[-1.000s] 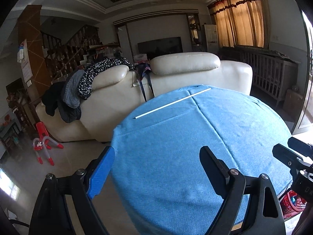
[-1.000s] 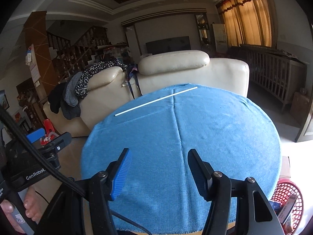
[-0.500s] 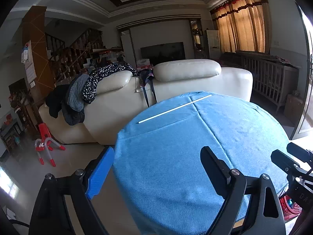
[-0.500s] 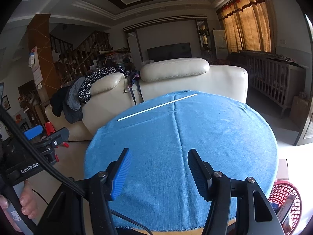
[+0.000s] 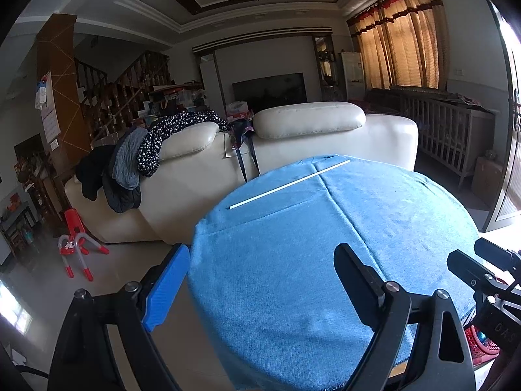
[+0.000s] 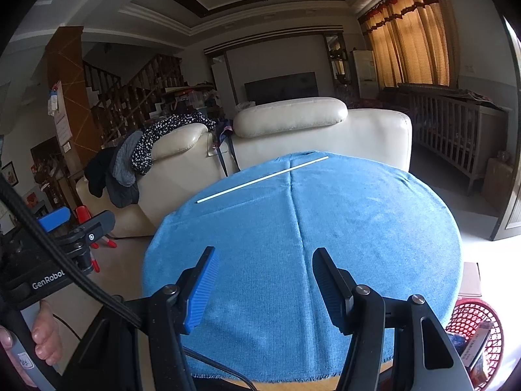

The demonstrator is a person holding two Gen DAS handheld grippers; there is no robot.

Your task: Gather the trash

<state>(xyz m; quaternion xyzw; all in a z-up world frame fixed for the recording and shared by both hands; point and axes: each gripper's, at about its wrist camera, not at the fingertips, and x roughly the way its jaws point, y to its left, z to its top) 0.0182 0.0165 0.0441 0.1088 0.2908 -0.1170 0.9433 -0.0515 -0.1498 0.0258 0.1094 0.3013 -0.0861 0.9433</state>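
A round table under a blue cloth [image 6: 342,228] fills the middle of both views. On its far side lies a thin white stick [image 6: 262,180], slanting from lower left to upper right across the cloth's centre seam, well apart from both grippers. The left gripper [image 5: 260,280] hangs over the near left edge of the table with its jaws spread wide and nothing between them (its blue pad sits beyond the cloth's edge, over the floor). The right gripper [image 6: 263,286] hangs over the near edge at a narrower gap, also empty. A red basket [image 6: 472,339] stands on the floor just right of the table, with packets inside. Behind the table is a cream sofa [image 6: 293,137] draped with clothes [image 6: 140,156].
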